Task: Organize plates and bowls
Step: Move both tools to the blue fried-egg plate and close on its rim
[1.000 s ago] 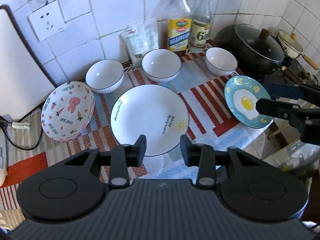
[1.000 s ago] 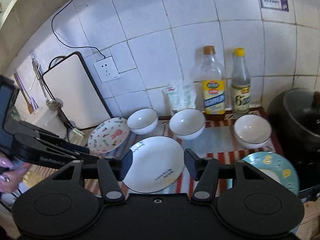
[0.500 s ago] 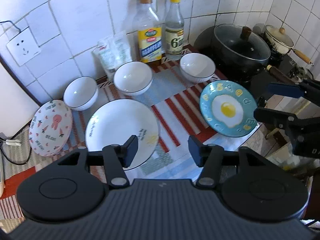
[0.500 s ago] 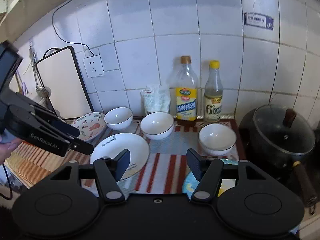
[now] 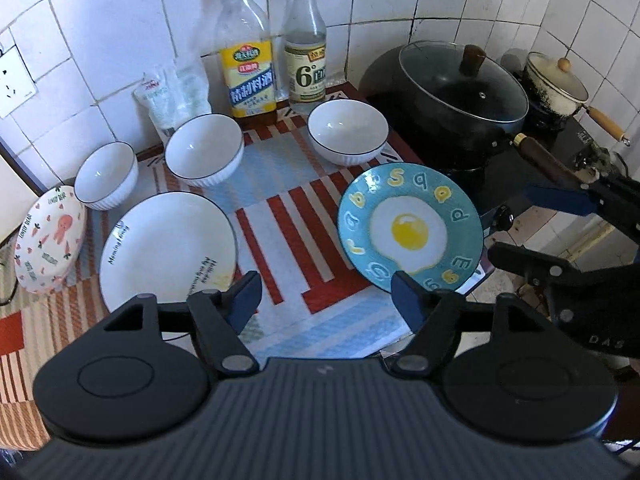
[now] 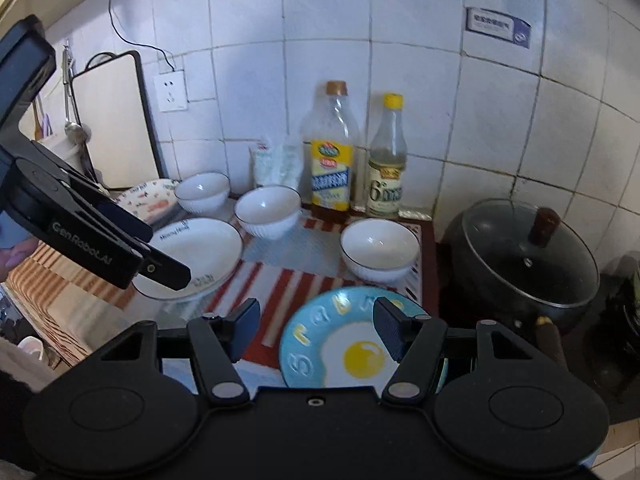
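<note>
1. Right wrist view: my right gripper (image 6: 316, 326) has dropped toward the egg plate (image 6: 352, 352), jaws spread, empty.
2. My left gripper (image 5: 326, 294) has widened since a second ago, holding nothing.
3. Judgement: plate pickup imminent; white plate (image 5: 166, 246) is the likely stacking base.

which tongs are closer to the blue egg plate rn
Right. The right tongs hang open just over the blue egg plate, at its near right edge. The left tongs, also open, sit back over the striped mat, between it and the large white plate.
</note>
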Demonstrator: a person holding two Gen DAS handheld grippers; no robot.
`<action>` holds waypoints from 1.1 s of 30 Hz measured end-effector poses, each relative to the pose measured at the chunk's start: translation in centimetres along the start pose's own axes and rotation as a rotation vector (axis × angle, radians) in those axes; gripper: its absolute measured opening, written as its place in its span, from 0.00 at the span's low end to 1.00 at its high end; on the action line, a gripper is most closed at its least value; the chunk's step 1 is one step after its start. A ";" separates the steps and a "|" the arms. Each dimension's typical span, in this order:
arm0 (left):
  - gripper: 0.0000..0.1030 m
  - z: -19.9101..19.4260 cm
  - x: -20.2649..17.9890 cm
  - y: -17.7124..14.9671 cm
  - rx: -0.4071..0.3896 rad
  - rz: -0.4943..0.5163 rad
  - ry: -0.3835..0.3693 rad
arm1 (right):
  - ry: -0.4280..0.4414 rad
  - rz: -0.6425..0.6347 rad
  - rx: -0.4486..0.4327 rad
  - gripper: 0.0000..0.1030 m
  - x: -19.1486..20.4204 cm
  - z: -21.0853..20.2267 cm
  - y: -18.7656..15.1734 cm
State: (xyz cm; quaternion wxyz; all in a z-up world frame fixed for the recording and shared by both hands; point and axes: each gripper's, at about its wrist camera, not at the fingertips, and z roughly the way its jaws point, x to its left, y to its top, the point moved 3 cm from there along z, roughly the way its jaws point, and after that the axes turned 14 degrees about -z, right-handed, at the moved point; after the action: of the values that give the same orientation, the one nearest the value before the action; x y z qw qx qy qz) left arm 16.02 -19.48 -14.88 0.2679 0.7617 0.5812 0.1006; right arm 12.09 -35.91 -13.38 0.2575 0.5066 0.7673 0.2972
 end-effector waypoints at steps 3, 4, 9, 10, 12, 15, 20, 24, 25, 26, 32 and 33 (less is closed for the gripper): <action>0.76 0.8 -0.8 -0.4 -0.013 -0.005 0.022 | -0.005 0.024 -0.003 0.69 -0.9 0.0 -1.4; 0.76 1.1 -1.1 -0.5 -0.014 -0.007 0.025 | -0.004 0.031 -0.005 0.72 -1.2 0.0 -2.0; 0.77 3.1 -1.8 -1.2 -0.002 -0.040 0.038 | -0.010 0.041 -0.010 0.82 -2.1 0.7 -4.5; 0.77 3.5 -1.9 -1.3 -0.002 -0.045 0.041 | -0.003 0.052 -0.012 0.82 -2.3 0.9 -4.9; 0.82 4.5 -2.0 -1.4 0.020 -0.059 0.034 | -0.002 0.085 -0.022 0.82 -2.8 1.3 -5.6; 0.82 6.1 -1.5 -1.4 0.016 -0.093 0.027 | -0.017 0.098 -0.019 0.82 -3.3 2.1 -6.6; 0.82 9.0 -0.8 -1.1 -0.044 -0.103 0.053 | -0.070 0.148 -0.015 0.82 -4.2 3.8 -8.6; 0.79 11.1 -0.6 -0.9 -0.059 -0.110 0.077 | -0.095 0.183 0.016 0.82 -4.8 5.6 -10.1; 0.79 11.7 -0.6 -0.9 -0.057 -0.108 0.076 | -0.096 0.192 0.020 0.82 -4.9 6.0 -10.5; 0.79 12.3 -0.6 -0.9 -0.054 -0.114 0.068 | -0.096 0.200 0.028 0.82 -5.0 6.5 -10.9; 0.74 14.6 -1.4 -1.4 -0.037 -0.064 0.030 | -0.054 0.278 0.052 0.80 -6.2 8.5 -12.2; 0.71 14.9 -1.5 -1.5 -0.032 -0.066 0.021 | -0.049 0.273 0.055 0.80 -6.2 8.6 -12.1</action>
State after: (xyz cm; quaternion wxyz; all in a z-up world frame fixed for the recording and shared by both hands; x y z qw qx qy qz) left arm 21.29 -24.94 -27.88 0.2773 0.7366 0.6071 0.1089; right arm 12.73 -43.70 -27.41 0.2193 0.6200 0.6927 0.2961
